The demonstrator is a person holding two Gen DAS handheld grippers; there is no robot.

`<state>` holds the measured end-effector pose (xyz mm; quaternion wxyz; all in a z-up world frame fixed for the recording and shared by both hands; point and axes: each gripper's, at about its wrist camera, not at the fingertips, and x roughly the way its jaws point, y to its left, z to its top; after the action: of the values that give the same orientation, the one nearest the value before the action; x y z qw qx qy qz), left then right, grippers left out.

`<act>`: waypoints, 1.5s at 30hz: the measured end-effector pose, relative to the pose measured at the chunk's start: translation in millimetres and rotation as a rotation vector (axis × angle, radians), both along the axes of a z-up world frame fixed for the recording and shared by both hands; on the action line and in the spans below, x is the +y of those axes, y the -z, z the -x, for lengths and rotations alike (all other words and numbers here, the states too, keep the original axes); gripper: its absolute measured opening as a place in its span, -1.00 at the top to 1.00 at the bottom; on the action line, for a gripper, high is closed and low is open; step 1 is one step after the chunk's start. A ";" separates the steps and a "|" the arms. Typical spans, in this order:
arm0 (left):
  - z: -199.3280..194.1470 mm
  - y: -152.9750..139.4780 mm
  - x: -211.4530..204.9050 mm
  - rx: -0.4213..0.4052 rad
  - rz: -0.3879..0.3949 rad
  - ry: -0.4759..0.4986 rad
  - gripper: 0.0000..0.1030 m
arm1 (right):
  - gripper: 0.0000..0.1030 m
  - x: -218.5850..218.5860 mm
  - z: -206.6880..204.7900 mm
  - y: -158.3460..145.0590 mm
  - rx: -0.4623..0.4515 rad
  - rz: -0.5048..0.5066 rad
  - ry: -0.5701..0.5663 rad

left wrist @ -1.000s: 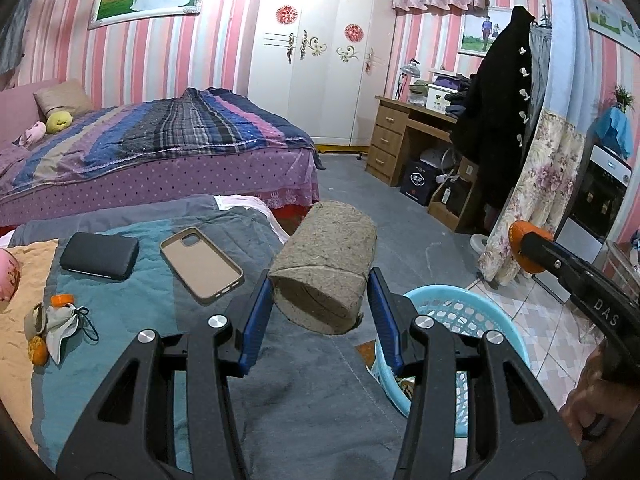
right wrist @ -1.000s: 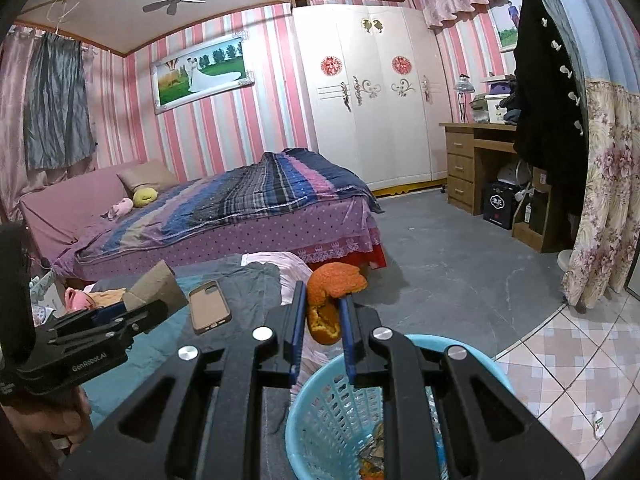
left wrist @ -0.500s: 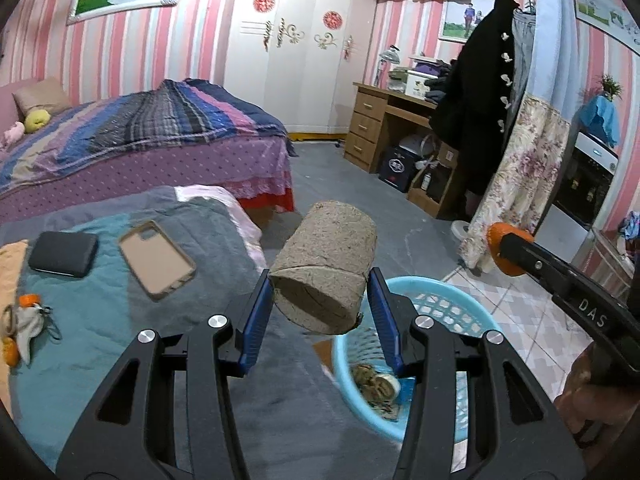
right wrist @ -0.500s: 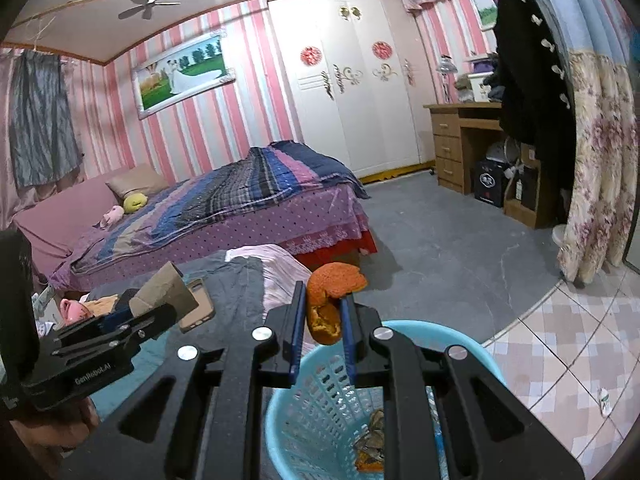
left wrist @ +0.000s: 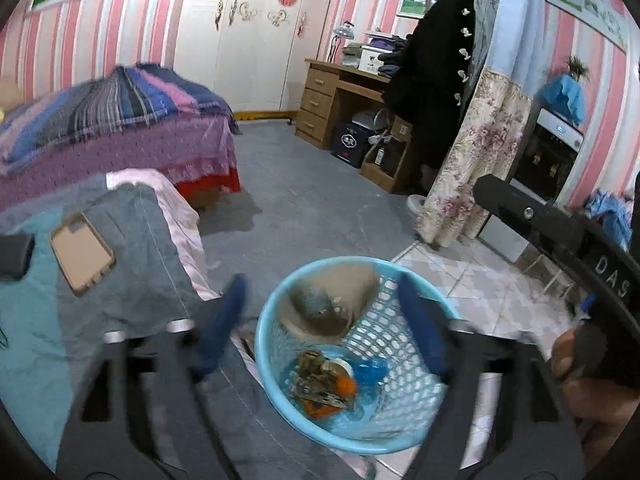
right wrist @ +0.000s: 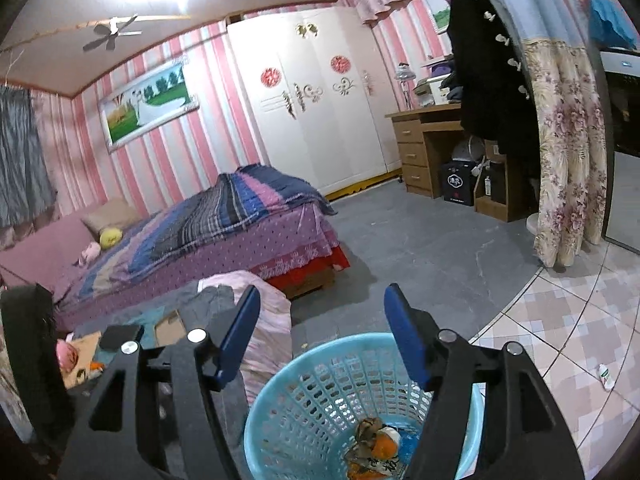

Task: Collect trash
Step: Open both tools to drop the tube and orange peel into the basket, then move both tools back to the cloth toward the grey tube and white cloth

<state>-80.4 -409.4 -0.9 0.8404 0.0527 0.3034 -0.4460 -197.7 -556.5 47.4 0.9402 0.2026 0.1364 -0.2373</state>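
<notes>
A light blue plastic basket stands on the floor by the bed; it also shows in the right wrist view. My left gripper is open above it, blurred. The brown paper roll is inside the basket's rim, blurred, free of my fingers. Orange peel and scraps lie at the bottom, also seen in the right wrist view. My right gripper is open and empty above the basket's far rim; its body shows at right in the left wrist view.
A phone in a tan case and a dark wallet lie on the grey-teal bedspread at left. A purple bed, a wooden desk and a floral curtain stand beyond. A small bottle lies on the tiles.
Both grippers have opened. The paper roll has left my left gripper and dropped into the basket; the orange peel has left my right gripper and lies in the basket.
</notes>
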 end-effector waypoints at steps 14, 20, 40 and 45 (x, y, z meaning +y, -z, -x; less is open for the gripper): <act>-71.0 -18.4 199.6 -0.110 -0.056 -0.397 -0.74 | -0.32 19.0 -22.2 -1.5 0.007 0.009 -0.117; -100.2 -10.0 305.7 -0.101 -0.050 -0.625 -0.77 | -0.39 62.1 -50.0 -3.7 0.030 0.057 -0.219; -149.1 4.7 453.1 -0.038 -0.004 -0.879 -0.77 | -0.56 247.7 -154.1 -51.2 0.029 0.216 -0.477; -157.5 10.3 470.9 -0.006 0.031 -0.913 -0.77 | -0.64 285.0 -180.9 -65.0 0.004 0.292 -0.577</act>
<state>77.1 61.5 -11.2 0.9526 -0.0974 0.2863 -0.0341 -16.8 -271.5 112.4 0.9876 0.0179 0.1545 0.0214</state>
